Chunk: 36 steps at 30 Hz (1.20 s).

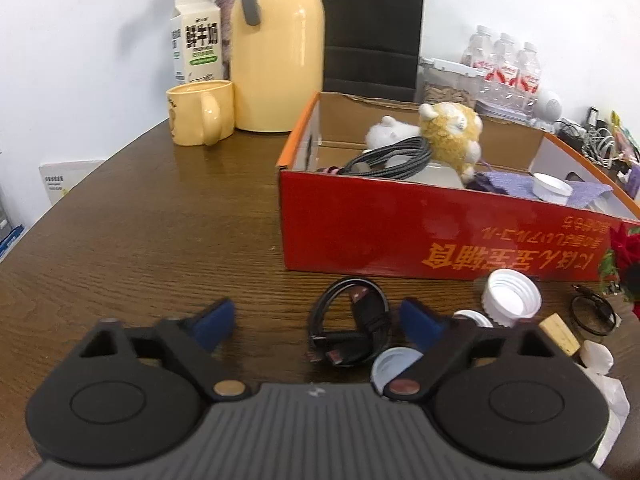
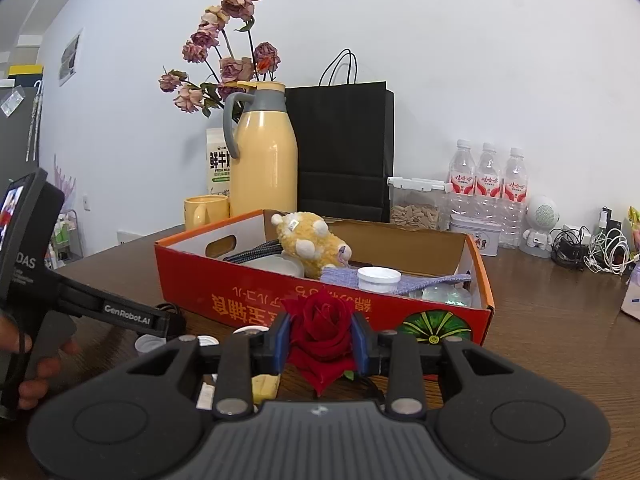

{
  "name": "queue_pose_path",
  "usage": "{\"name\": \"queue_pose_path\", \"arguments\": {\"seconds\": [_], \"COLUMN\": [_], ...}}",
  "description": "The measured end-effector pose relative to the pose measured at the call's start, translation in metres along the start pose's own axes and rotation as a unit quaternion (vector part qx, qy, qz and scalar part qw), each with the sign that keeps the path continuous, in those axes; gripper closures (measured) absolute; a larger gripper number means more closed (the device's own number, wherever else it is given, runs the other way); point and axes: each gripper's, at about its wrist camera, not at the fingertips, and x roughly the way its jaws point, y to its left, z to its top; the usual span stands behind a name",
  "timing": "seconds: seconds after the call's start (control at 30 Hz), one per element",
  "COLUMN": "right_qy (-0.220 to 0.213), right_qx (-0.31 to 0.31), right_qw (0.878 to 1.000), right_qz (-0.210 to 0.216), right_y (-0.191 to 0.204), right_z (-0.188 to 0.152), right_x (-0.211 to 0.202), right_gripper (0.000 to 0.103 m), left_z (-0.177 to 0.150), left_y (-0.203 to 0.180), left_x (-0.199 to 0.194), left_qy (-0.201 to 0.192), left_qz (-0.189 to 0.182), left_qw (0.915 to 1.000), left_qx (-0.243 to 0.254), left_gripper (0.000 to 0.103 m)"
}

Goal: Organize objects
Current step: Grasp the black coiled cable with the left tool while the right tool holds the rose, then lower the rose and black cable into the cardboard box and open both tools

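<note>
A red cardboard box (image 1: pixel 420 236) stands on the brown table and holds a yellow plush toy (image 1: pixel 450 132), a grey braided cable (image 1: pixel 392 158), a purple cloth (image 1: pixel 516 186) and a white lid (image 1: pixel 552 187). My left gripper (image 1: pixel 318 320) is open low over the table, its jaws either side of a coiled black cable (image 1: pixel 350 326). My right gripper (image 2: pixel 320 340) is shut on a red rose (image 2: pixel 320 332), held in front of the box (image 2: pixel 248 292). The rose also shows in the left wrist view (image 1: pixel 624 248).
Loose white caps (image 1: pixel 510 292), a blue-white lid (image 1: pixel 394 364), a cork (image 1: pixel 558 332), a small black cable (image 1: pixel 592 312) and tissue lie by the box. A yellow mug (image 1: pixel 200 112), thermos (image 1: pixel 276 48), milk carton, black bag (image 2: pixel 344 148) and water bottles (image 2: pixel 488 176) stand behind.
</note>
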Motion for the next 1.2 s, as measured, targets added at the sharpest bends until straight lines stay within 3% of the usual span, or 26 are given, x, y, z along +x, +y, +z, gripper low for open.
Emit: {"name": "queue_pose_path", "arguments": {"seconds": [0.03, 0.07, 0.1, 0.43, 0.83, 1.2], "right_qy": [0.001, 0.002, 0.003, 0.006, -0.01, -0.058], "right_qx": [0.0, -0.001, -0.001, -0.002, -0.002, -0.035], "right_qw": [1.0, 1.0, 1.0, 1.0, 1.0, 0.998], "right_qz": [0.0, 0.0, -0.001, -0.002, -0.006, -0.018], "right_y": [0.0, 0.001, 0.001, 0.002, 0.002, -0.002], "right_z": [0.0, 0.0, -0.001, -0.001, 0.001, 0.038], "right_x": [0.001, 0.001, 0.001, 0.002, -0.004, -0.012], "right_gripper": [0.072, 0.072, 0.072, 0.072, 0.072, 0.072], "left_z": [0.0, -0.001, -0.001, -0.002, -0.004, 0.031], "left_y": [-0.001, -0.002, -0.002, 0.003, -0.004, -0.035], "left_x": [-0.001, -0.003, -0.004, -0.017, -0.042, -0.074], "left_qy": [-0.004, -0.008, -0.012, -0.056, -0.119, -0.18], "left_qz": [-0.005, -0.012, -0.017, -0.032, -0.031, -0.071], "left_qw": [1.0, 0.9999, 0.9998, 0.9978, 0.9924, 0.9805], "left_qx": [0.003, 0.006, 0.007, -0.013, -0.004, 0.033], "left_gripper": [0.039, 0.06, 0.063, 0.064, 0.064, 0.064]}}
